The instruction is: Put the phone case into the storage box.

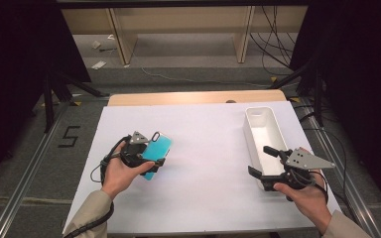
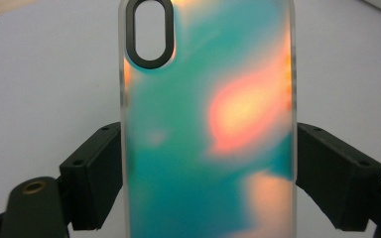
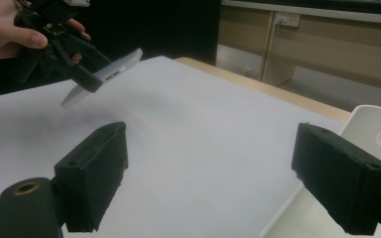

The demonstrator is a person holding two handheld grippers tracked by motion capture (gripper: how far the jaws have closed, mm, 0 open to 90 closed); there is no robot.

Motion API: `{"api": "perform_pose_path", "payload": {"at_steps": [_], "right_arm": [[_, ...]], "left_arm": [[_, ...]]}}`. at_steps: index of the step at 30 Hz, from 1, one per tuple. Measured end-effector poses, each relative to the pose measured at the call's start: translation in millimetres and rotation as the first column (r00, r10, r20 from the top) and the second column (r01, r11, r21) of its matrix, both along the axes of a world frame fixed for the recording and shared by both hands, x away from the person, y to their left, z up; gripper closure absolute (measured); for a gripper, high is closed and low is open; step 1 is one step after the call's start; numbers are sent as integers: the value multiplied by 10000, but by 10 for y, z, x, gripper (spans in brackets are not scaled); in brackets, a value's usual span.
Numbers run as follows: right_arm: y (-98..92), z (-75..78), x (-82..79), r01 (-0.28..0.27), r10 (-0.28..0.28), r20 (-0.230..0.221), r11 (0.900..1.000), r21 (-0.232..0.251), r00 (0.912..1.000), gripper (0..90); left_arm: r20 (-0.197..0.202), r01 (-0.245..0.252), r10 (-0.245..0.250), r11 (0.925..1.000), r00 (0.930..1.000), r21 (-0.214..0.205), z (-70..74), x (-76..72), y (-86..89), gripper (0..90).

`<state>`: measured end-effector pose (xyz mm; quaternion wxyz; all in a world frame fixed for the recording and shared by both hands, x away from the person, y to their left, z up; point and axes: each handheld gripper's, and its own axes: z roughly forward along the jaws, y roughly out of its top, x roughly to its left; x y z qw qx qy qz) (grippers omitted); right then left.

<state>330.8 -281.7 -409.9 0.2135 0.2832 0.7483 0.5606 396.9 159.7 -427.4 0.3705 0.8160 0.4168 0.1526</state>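
My left gripper (image 1: pixel 146 151) is shut on a phone case (image 1: pixel 158 148) and holds it a little above the white table cover. In the left gripper view the two black jaws press on the long sides of the case (image 2: pixel 198 124), which shimmers teal and orange and has a black oval camera ring (image 2: pixel 151 32) at its top left. The right gripper view shows the case (image 3: pixel 104 74) tilted, off the surface, in that far gripper. My right gripper (image 1: pixel 259 159) hovers open at the near end of the white bin (image 1: pixel 258 119), with nothing between its jaws (image 3: pixel 213 178).
A white sheet (image 1: pixel 203 148) covers the table, with a wooden edge (image 1: pixel 193 97) at the far side. The long white bin (image 3: pixel 372 119) lies at the right, and I see nothing in it. Beyond the table are cables and wooden furniture legs on the floor.
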Motion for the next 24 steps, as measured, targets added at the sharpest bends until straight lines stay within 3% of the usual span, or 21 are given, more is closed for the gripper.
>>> {"api": "perform_pose_path", "payload": {"at_steps": [15, 24], "right_arm": [[34, 16, 5, 68, -68, -31, 10000, 62, 10000, 153], [73, 36, 9, 68, -68, -5, 10000, 62, 10000, 153]], "left_arm": [[766, 144, -116, 9992, 9970, -363, 75, -74, -99, 169], [959, 159, -120, 9991, 9953, -400, 75, -92, -126, 170]]}}
